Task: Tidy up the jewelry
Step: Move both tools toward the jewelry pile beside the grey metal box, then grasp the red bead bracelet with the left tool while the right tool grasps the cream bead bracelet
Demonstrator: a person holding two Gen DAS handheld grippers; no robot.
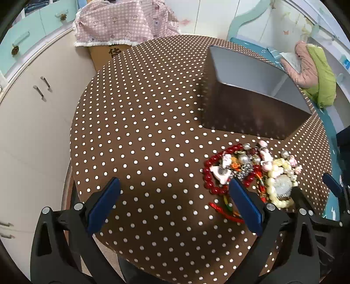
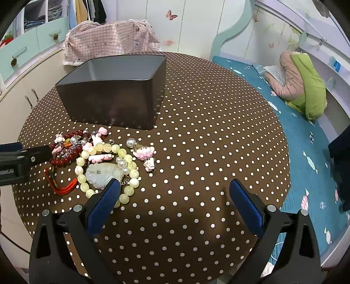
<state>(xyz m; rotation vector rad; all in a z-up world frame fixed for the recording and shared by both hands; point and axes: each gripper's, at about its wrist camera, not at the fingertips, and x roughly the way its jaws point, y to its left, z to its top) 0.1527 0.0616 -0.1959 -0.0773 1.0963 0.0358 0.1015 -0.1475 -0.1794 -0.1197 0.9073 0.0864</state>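
Jewelry (image 2: 96,161) heaped just before box (image 2: 113,87), the likely destination. Left gripper (image 1: 175,205) and right gripper (image 2: 175,203) both spread, empty, flanking heap for pickup.

The setting is a home bedroom, probably a child's. Indicators: a bed with a teal patterned sheet (image 2: 306,139) beside the round polka-dot table (image 2: 207,122), folded clothing (image 2: 41,21) on open wardrobe shelves, and butterfly decals (image 2: 171,14) on the wall. A pink gingham cloth (image 1: 122,24) covers what appears to be a cardboard box.
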